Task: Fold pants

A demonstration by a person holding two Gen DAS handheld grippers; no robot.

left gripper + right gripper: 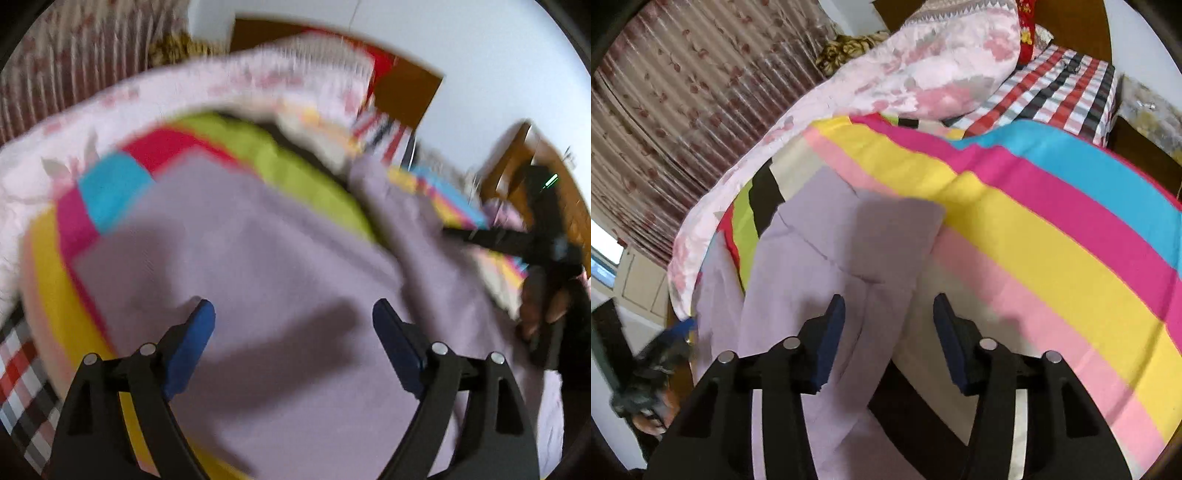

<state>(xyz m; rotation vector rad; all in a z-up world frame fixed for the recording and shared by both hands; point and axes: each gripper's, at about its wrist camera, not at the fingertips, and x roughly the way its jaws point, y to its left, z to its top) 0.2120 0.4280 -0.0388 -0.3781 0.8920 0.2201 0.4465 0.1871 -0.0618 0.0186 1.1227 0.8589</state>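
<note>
Lilac pants (827,258) on striped sheet (1052,236), no legible writing.

The striped blanket (1052,229) lies bare right of the lilac pants (827,236); behind them a heaped pink floral quilt (923,74) blocks passage.

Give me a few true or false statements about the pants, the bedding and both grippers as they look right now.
1. The pants are lilac. True.
2. The pants lie on a plain white sheet. False: they lie on a striped blanket of many colours.
3. The left gripper is clamped on the pants. False: its jaws stand wide apart, nothing pinched.
4. The right gripper is open above the pants. True.
5. A pink floral quilt lies beyond the blanket. True.
</note>
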